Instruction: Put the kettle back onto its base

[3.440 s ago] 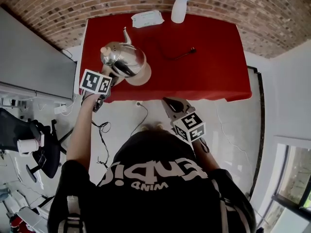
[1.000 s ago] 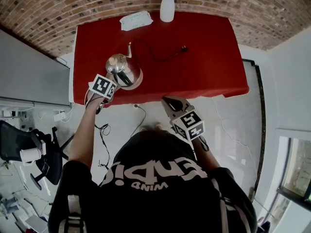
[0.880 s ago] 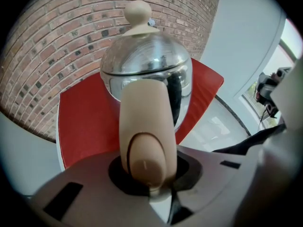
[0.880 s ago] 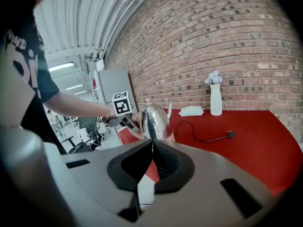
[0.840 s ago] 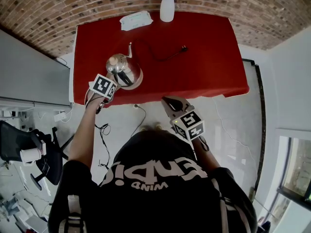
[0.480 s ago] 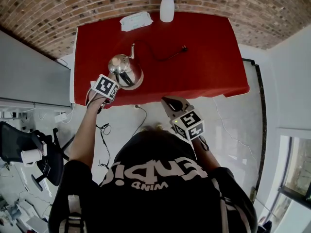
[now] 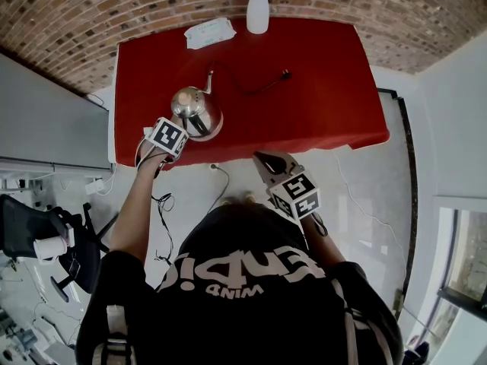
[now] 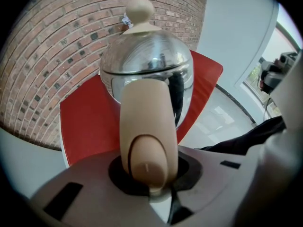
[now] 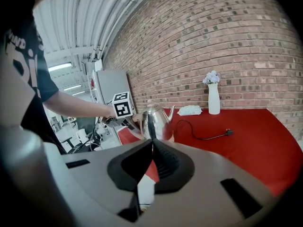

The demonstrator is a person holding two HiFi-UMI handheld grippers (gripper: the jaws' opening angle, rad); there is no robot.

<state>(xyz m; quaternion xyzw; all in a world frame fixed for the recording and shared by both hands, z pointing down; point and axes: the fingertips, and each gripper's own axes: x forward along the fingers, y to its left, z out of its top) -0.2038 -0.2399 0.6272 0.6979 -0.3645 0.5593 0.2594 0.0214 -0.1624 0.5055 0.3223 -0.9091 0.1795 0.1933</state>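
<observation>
The silver kettle (image 7: 194, 106) stands near the front left edge of the red table (image 7: 319, 90), and it looks seated on its round beige base (image 7: 216, 128). My left gripper (image 7: 181, 125) points steeply down and is shut on the kettle's beige handle (image 8: 144, 126). In the left gripper view the shiny kettle body (image 8: 147, 63) and lid knob (image 8: 138, 11) fill the frame. My right gripper (image 7: 263, 159) hangs off the table's front edge, shut with nothing in it. Its view shows the jaws (image 9: 151, 145) meeting, with the kettle (image 9: 155, 119) beyond.
A black power cord (image 7: 251, 88) with its plug lies mid-table. A white vase (image 7: 257, 10) and a white packet (image 7: 209, 31) sit at the far edge by the brick wall. A grey cabinet (image 7: 46, 120) and an office chair (image 7: 30, 226) stand to the left.
The kettle was lifted and tilted over the base; it has come down and now stands upright on it. In the last second the left gripper only rolled slightly. The right gripper has not moved.
</observation>
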